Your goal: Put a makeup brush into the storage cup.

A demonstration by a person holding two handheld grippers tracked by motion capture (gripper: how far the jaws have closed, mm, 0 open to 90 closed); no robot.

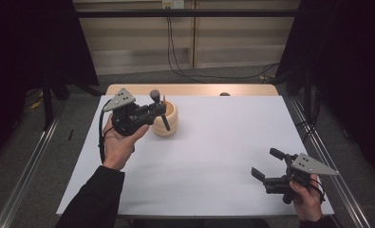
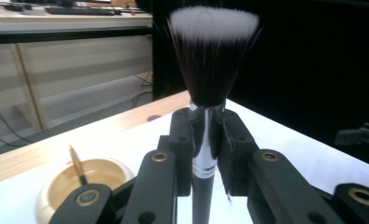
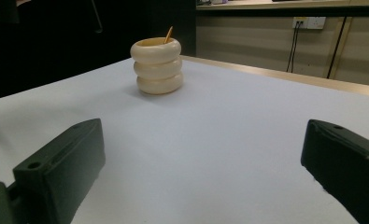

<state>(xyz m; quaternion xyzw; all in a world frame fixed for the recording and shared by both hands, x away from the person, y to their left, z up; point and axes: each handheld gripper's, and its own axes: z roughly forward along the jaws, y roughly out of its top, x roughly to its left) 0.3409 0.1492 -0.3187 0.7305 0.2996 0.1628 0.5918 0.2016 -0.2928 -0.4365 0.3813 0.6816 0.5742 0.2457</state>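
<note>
Black sleeves; black grippers w/ brass-ringed screws on fingers, grey 3-cornered top plates, black cables.

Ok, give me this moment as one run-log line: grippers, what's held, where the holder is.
left gripper: shut on makeup brush, bristles up | right gripper: open, nothing held | ringed holder: upright on table, one thin stick inside

dim, dark-edged room; soft overhead light on the table; blurred near jaws

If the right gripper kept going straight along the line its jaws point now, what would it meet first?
Probably the cream ribbed holder, though it stands left of centre between the open jaws of the right gripper, so the gripper might pass beside it. Until there, bare white table.
</note>
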